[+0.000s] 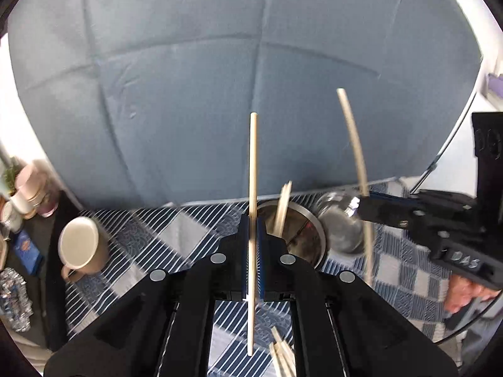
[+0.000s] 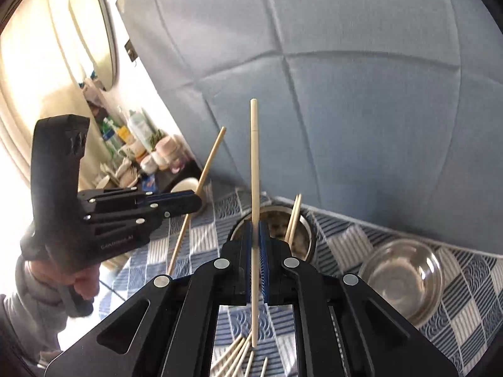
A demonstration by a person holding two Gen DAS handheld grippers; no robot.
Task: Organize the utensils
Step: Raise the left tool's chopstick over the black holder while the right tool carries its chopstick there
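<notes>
My left gripper (image 1: 253, 223) is shut on a wooden chopstick (image 1: 252, 169) that stands upright between its blue pads. My right gripper (image 2: 258, 229) is shut on a pale chopstick (image 2: 254, 163), also upright. Both hover near a steel cup (image 1: 301, 238) that holds chopsticks (image 1: 282, 207); the cup also shows in the right wrist view (image 2: 306, 232) with two chopsticks (image 2: 294, 216) in it. The right gripper (image 1: 366, 207) and its chopstick (image 1: 353, 138) show at the right of the left wrist view. The left gripper (image 2: 196, 202) with its chopstick (image 2: 207, 166) shows at the left of the right wrist view. Several loose chopsticks (image 2: 239, 355) lie on the cloth below.
A glass bowl (image 2: 405, 276) sits right of the cup on the blue checked cloth (image 2: 465, 320). A beige mug (image 1: 80, 246) stands at the left. A blue padded headboard (image 1: 220, 78) rises behind. Bottles and jars (image 2: 138, 147) crowd a side shelf.
</notes>
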